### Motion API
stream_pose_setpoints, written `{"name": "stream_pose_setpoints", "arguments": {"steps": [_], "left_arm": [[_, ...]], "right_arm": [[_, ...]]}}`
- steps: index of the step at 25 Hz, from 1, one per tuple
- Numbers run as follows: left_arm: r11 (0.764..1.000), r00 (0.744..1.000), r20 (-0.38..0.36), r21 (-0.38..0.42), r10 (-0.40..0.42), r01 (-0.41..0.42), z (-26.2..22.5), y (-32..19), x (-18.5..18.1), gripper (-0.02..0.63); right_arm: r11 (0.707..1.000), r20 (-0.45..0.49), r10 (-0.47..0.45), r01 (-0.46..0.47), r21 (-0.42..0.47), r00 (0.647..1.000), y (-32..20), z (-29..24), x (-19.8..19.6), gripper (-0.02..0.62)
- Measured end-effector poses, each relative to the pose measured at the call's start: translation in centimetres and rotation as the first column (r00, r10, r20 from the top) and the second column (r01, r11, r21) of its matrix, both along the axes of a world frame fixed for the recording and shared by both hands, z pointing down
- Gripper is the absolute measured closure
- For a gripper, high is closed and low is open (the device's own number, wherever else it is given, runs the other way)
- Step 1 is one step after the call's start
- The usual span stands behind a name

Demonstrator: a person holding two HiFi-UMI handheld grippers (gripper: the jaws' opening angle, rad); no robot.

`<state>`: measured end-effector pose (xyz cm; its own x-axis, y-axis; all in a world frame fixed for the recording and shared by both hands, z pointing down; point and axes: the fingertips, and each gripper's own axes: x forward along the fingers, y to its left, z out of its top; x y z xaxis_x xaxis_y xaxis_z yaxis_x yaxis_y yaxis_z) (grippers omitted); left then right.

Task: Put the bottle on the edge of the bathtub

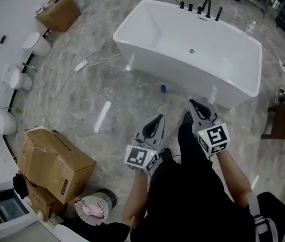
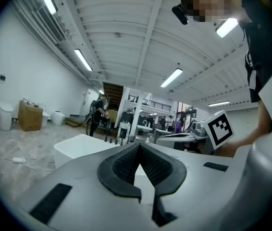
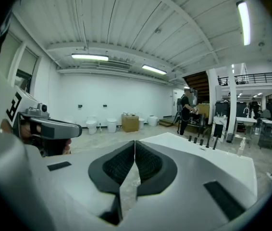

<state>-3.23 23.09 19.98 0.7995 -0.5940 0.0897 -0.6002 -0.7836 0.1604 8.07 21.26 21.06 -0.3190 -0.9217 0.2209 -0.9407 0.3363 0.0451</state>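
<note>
- The left hand-held gripper point(image 1: 158, 118) is closed and empty: in the left gripper view point(image 2: 139, 146) its dark ribbed pads meet at the tip with nothing between them.
- The right hand-held gripper point(image 1: 192, 103) is likewise closed on nothing, its pads pressed together in the right gripper view point(image 3: 134, 143).
- Both are held over the grey marbled floor point(image 1: 87, 97), short of the near side of the white freestanding bathtub point(image 1: 183, 77).
- Each carries a cube with black-and-white square markers; these are patterns, not letters.
- A small pale bottle point(image 1: 252, 27) stands just beyond the bathtub's far right corner, well apart from both tools. Its label cannot be read, and whether its foot touches the rim is unclear. The right gripper view shows it point(image 3: 242, 146) past the tub's edge.
- A small blue object point(image 1: 163, 88) lies on the floor beside the tub's near wall, too small to identify.
- The brown cardboard box point(image 1: 54, 163) at lower left bears dark print, too small to read.
- Black tap fittings point(image 1: 203, 8) line the tub's far rim.
</note>
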Motion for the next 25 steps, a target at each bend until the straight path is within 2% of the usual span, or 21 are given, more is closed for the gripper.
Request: {"name": "stream_pose_setpoints", "arguments": {"steps": [5,9,12,16,25], "left_arm": [[0.997,0.997,-0.026,-0.013,0.070,-0.070,-1.6,6.1,1.6,0.595],[0.995,0.995,-0.034,0.000,0.096,-0.096,-3.7,9.8,4.4,0.595],[0.995,0.994,-0.053,0.006,0.097,-0.097,-4.6,12.0,6.7,0.595],[0.994,0.992,-0.064,0.005,0.106,-0.105,-4.8,15.6,9.8,0.595],[0.995,0.993,-0.053,-0.007,0.102,-0.102,-5.8,21.8,14.4,0.595]], "right_arm": [[0.999,0.041,0.047,-0.048,0.017,0.998,8.0,-2.4,2.2,0.581],[0.998,0.072,0.056,-0.059,0.038,0.996,13.1,-4.5,4.8,0.581],[0.999,0.103,0.048,-0.050,0.018,0.994,16.3,-4.6,6.7,0.581],[1.000,0.191,0.024,-0.021,-0.015,0.981,20.4,-3.8,8.8,0.582],[0.999,0.183,-0.032,0.034,-0.008,0.983,26.0,-5.4,11.8,0.583]]}}
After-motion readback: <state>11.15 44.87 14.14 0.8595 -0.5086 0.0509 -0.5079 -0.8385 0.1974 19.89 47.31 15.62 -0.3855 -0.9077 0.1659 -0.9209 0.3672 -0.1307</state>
